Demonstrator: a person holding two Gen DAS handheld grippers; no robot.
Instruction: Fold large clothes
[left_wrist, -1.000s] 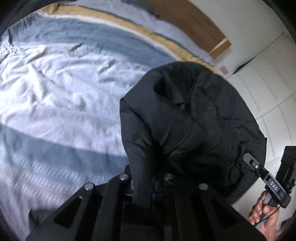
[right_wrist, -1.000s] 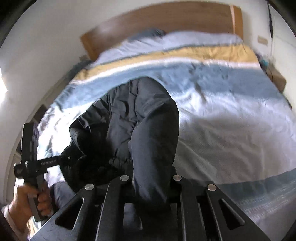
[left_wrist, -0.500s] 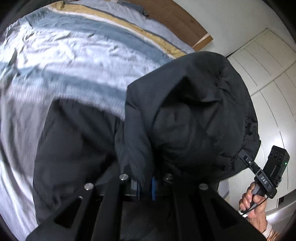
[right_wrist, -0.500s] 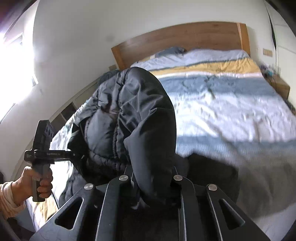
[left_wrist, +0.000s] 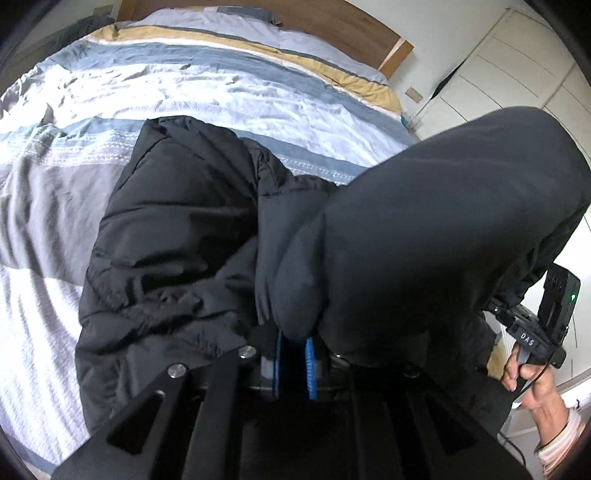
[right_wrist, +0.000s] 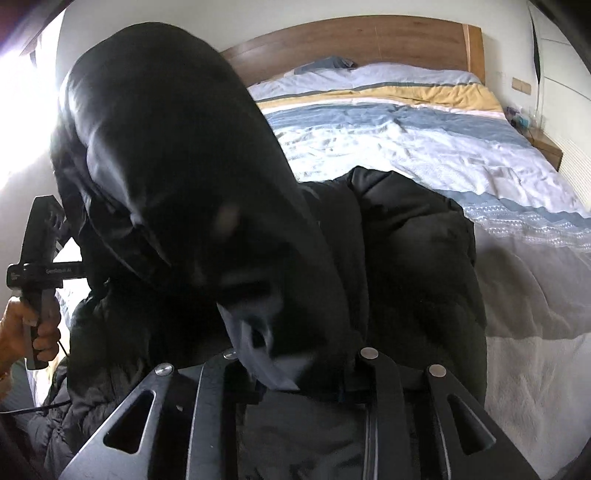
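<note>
The big black padded jacket (left_wrist: 177, 236) lies partly on the striped blue, white and yellow duvet of the bed (left_wrist: 229, 88), near its foot, while a bulging upper fold of it, smooth and rounded like a hood or shoulder, hangs lifted in front of both cameras. The left gripper (left_wrist: 293, 363) has its blue-edged jaws nearly together, pinching a thin lip of the jacket's fabric. The right gripper (right_wrist: 295, 369) has just been letting its jaws part, and a grey flap of lining sits between them; whether the pads press on it I cannot tell, as cloth covers them. The person's right hand (left_wrist: 535, 391) and left hand (right_wrist: 27, 332) grip the handles at the bed's edge. To my eye the fold is only begun: the lower half is laid down, rumpled, and the raised part is not yet brought over and flattened. No box, basket or drawer for the clothes shows here
</note>
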